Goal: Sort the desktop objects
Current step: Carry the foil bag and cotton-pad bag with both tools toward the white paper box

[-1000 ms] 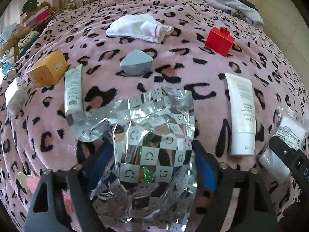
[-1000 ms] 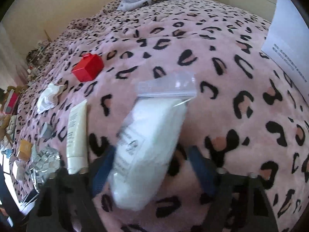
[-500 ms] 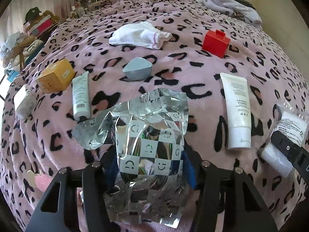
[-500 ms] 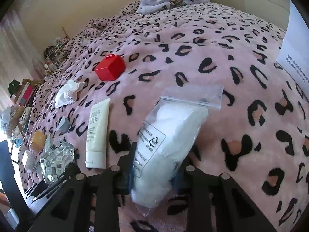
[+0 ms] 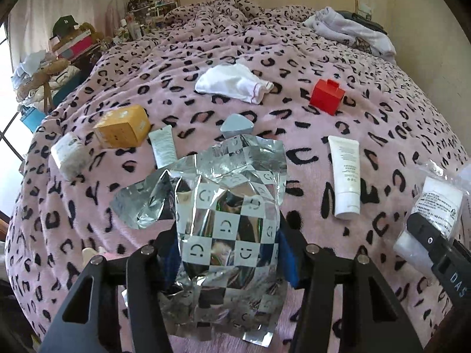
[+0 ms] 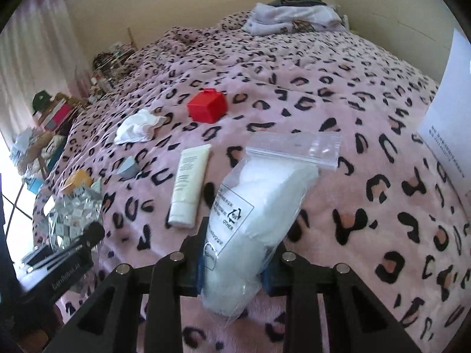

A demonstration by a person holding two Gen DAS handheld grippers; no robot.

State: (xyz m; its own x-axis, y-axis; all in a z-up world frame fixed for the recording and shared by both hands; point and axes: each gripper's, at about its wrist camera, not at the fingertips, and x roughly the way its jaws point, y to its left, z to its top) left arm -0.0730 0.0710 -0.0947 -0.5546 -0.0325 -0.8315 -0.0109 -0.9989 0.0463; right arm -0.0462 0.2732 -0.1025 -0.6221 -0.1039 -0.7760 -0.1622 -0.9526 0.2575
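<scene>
L gripper (image 5: 228, 253), bottom centre of the left wrist view: jaws closed in on a crumpled silver foil bag (image 5: 226, 223) w/ checker squares & smiley marks; blue pads press both sides of it. Bag fills the lower middle of the frame; its torn flap sticks out to the left.

R gripper (image 6: 235, 267), bottom centre of the right wrist view: jaws clamped on a clear zip bag (image 6: 259, 206) packed w/ white stuff, printed label on its left face, zip strip at the top end. Same bag shows at the right edge of the left wrist view (image 5: 435, 206).

Everything lies on a bed w/ a pink leopard-print blanket (image 5: 294, 58).

Left wrist view, other items:
- white tube (image 5: 346, 176), right of centre, cap toward the bottom.
- red box (image 5: 326, 95), upper right.
- white cloth (image 5: 232, 83), upper centre.
- grey-blue wedge-shaped thing (image 5: 237, 126), centre, just above the foil bag's top edge.
- small pale tube (image 5: 163, 148), left of centre, just beside a yellow box (image 5: 122, 129).
- white wrapped packet (image 5: 69, 156), far left.
- folded clothes (image 5: 350, 32), top right.
- cluttered shelf stuff (image 5: 67, 47), upper left.

Right wrist view: white paper sheet (image 6: 447, 117) at the right edge; the L gripper w/ the foil bag (image 6: 73, 214) at lower left.
</scene>
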